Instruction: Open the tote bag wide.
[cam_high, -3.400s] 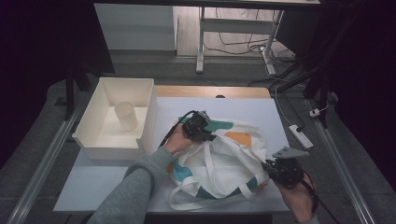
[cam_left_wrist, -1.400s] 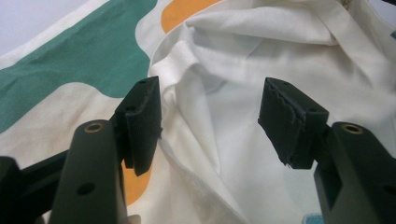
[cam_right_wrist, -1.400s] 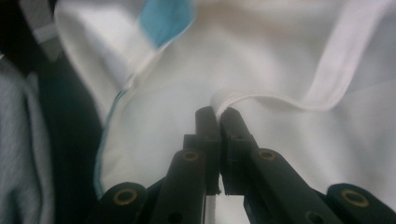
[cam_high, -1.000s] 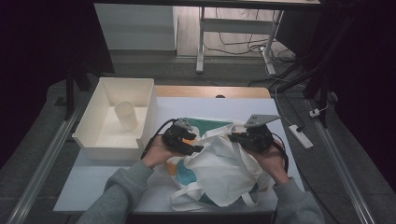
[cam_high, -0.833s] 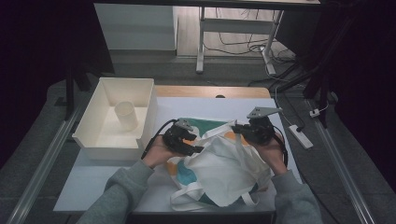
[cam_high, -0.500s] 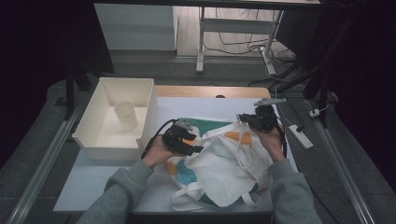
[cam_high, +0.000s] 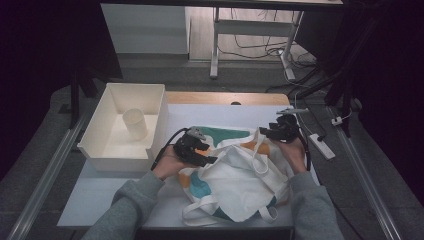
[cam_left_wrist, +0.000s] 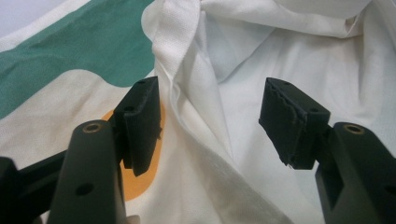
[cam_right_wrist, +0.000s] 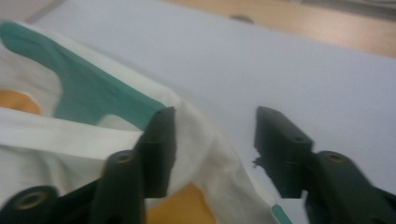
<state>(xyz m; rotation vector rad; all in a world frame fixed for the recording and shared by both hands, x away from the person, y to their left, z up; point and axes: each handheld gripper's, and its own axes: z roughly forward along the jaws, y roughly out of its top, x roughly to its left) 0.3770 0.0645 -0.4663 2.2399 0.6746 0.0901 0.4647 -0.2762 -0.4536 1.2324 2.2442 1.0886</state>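
Bag (cam_high: 240, 175) lies crumpled mid-bench, printed side down at 12 o'clock, white lining bunched toward you. Your left gripper (cam_high: 200, 152) sits at the bag's 10 o'clock corner, jaws apart with a fold of the mouth hem (cam_left_wrist: 187, 107) standing between them, pads not pressing. Your right gripper (cam_high: 272, 132) is at the 2 o'clock corner; its jaws have just been opening, and the bag's edge (cam_right_wrist: 205, 140) lies between them, against the left pad, nothing clamped. My read: you're re-gripping to spread or flatten the bag. Take one layer of hem per side, close fully before pulling, then draw the corners apart level so the cloth doesn't slide off the bench. Keep the loose handle (cam_high: 260, 155) out of the right jaws. Hard to tell: how many layers sit in the left jaws, and whether anything is inside the bag. The bag's near edge hides behind your sleeves (cam_high: 310, 210). Tray (cam_high: 100, 150) with cup (cam_high: 135, 124) at 10 o'clock is well apart.
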